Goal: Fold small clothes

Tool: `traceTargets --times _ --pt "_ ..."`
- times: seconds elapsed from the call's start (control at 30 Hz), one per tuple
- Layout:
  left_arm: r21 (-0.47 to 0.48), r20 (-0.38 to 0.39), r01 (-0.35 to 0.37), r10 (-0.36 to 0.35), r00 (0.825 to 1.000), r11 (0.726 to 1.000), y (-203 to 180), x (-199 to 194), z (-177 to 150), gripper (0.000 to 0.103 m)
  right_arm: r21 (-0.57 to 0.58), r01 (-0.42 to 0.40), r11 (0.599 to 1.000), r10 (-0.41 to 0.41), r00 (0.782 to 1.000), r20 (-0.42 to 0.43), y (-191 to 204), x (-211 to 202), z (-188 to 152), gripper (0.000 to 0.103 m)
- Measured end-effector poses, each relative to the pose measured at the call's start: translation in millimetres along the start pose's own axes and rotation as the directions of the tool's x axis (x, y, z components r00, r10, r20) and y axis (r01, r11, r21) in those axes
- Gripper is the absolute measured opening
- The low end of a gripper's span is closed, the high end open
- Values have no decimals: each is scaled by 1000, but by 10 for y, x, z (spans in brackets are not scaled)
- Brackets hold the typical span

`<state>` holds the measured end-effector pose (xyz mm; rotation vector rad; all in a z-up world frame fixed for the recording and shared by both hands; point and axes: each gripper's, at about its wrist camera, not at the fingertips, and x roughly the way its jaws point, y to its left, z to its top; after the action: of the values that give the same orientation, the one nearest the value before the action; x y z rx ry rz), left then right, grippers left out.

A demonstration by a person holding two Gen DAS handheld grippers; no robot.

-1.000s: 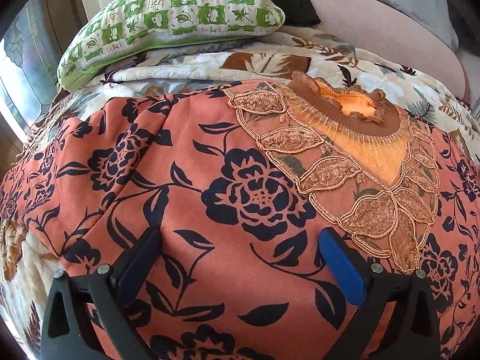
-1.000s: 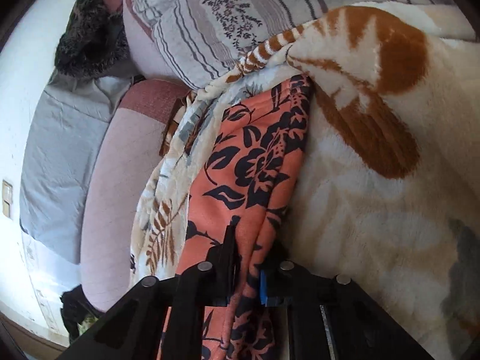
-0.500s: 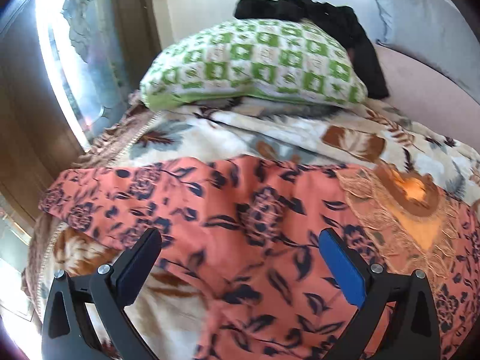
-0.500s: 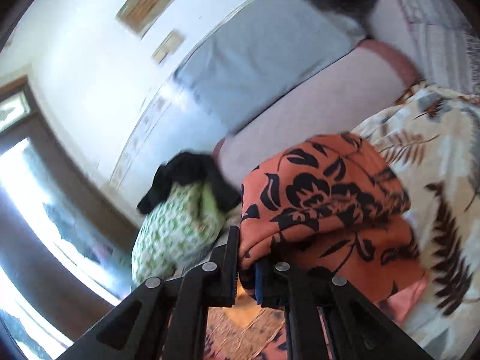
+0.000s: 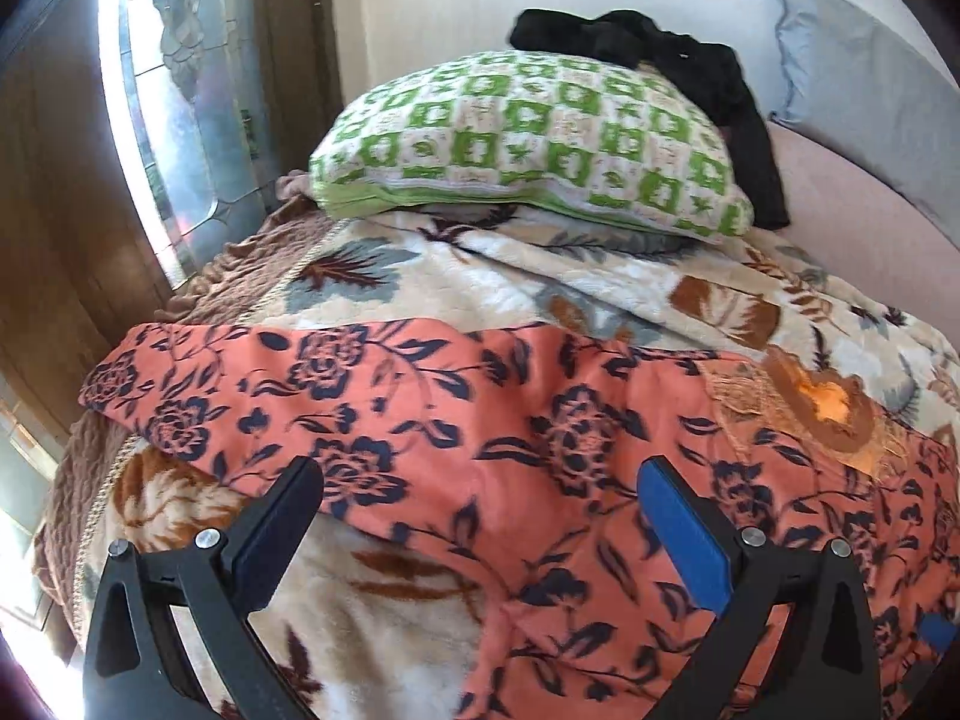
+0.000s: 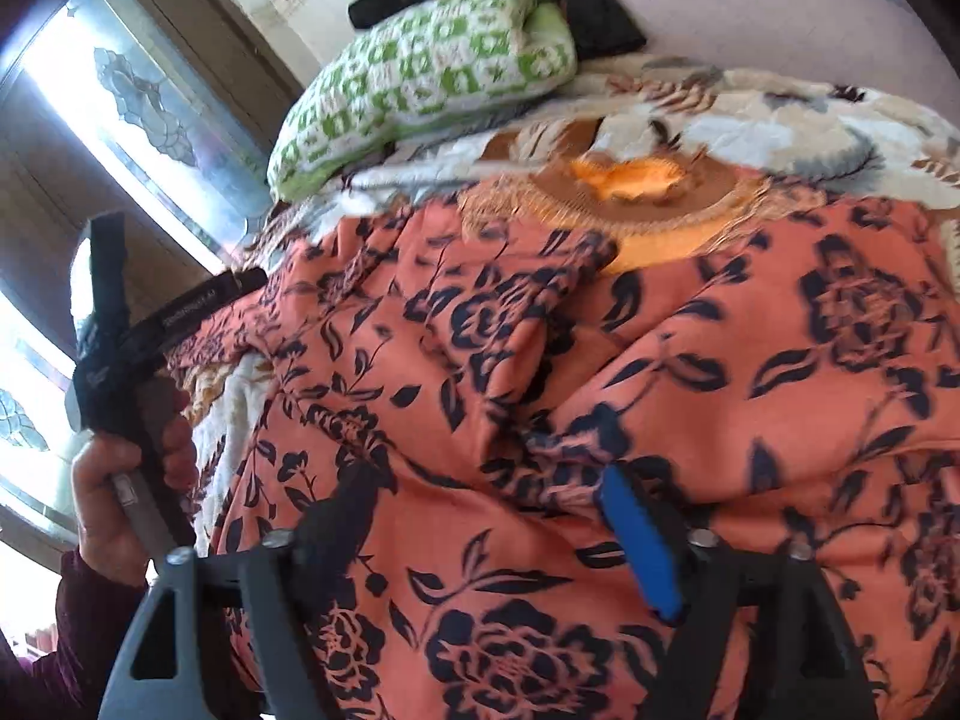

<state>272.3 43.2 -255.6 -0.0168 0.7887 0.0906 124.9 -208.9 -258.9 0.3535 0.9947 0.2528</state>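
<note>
An orange top with dark blue flowers (image 5: pixel 540 420) lies spread on a plush floral blanket (image 5: pixel 480 276), its brown lace collar (image 5: pixel 822 408) at the right. My left gripper (image 5: pixel 480 504) is open just above the top's lower left part. In the right wrist view the top (image 6: pixel 720 360) fills the frame with one sleeve folded across its front (image 6: pixel 468 324). My right gripper (image 6: pixel 492 510) is open right over the cloth and holds nothing. The left gripper and the hand on it show at the left of that view (image 6: pixel 138 360).
A green and white pillow (image 5: pixel 528 138) lies at the back with a black garment (image 5: pixel 660 60) on it. A pink and grey headboard (image 5: pixel 852 192) is at the right. A glass window (image 5: pixel 174 120) and wooden frame stand at the left, past the bed's edge.
My right gripper carried the sleeve over the top's front and then opened, letting it go. My left gripper stayed open and drew back toward the top's left side.
</note>
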Motion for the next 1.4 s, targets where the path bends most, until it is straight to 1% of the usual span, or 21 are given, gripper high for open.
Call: traceTargets --times 0.07,0.17,0.23,0.3,0.33,0.4,0.5,0.57,0.6,0.63,0.67,0.73,0.83,0.87,0.9,1.07,1.13,1.2,1.23,1.3,1.4 --pt "45 13 78 -79 997 996 -272 -66 -45 103 53 30 998 -36 994 108 -202 -279 72 84" --pt "118 15 196 -199 980 973 -733 -162 -119 103 227 -12 974 -43 972 233 -539 -440 276 80" --pt "150 6 260 -264 964 954 -1020 -196 -157 103 317 -31 948 -53 967 251 -739 -424 324 58" --pt "188 5 279 -285 958 942 -1297 -205 -206 103 381 16 925 -99 975 199 -902 -326 379 47" --pt "216 2 267 -274 962 939 -1432 -189 -229 103 399 44 916 -124 977 176 -965 -268 388 42" --pt "287 -9 214 -221 975 934 -1684 -100 -288 103 432 78 898 -157 976 149 -1060 -178 409 41" --pt "378 -46 67 -54 997 924 -1886 149 -409 103 471 80 878 -160 978 134 -1211 -139 394 41" --pt "409 -111 -9 59 992 912 -1866 347 -486 103 488 114 865 -165 984 64 -1298 -44 357 39" --pt "385 -140 -11 70 988 923 -1779 410 -481 103 497 122 859 -164 986 40 -1337 -2 341 37" --pt "332 -166 19 39 985 943 -1673 424 -443 103 507 115 854 -156 987 38 -1370 6 325 36" --pt "285 -183 19 35 983 958 -1562 414 -405 100 517 103 849 -145 989 41 -1394 -9 321 36" --pt "232 -170 18 22 985 973 -1376 355 -335 81 526 96 845 -131 991 30 -1419 -30 327 37" --pt "167 -157 18 9 988 986 -1156 316 -259 43 534 83 842 -118 992 32 -1437 -40 304 39" --pt "128 -161 32 -11 987 991 -1073 304 -237 27 531 86 843 -122 992 33 -1426 -42 297 39" --pt "85 -168 54 -39 985 995 -985 292 -220 23 525 93 846 -129 991 32 -1414 -40 296 39" --pt "-73 -216 150 -163 963 986 -615 201 -252 24 483 144 863 -177 984 23 -1312 7 325 39" --pt "-143 -211 155 -183 960 977 -457 145 -264 34 465 164 870 -194 981 18 -1280 22 328 40" --pt "-214 -181 127 -167 969 969 -308 122 -231 65 451 171 876 -201 980 19 -1256 37 332 46" --pt "-242 -169 113 -157 973 964 -238 121 -209 70 446 166 879 -197 980 23 -1245 45 336 51" --pt "-275 -163 114 -163 973 955 -120 151 -176 74 432 165 887 -196 980 28 -1215 62 346 57" --pt "-319 -193 157 -226 955 935 -7 290 -148 76 389 192 901 -219 975 26 -1140 99 358 63"
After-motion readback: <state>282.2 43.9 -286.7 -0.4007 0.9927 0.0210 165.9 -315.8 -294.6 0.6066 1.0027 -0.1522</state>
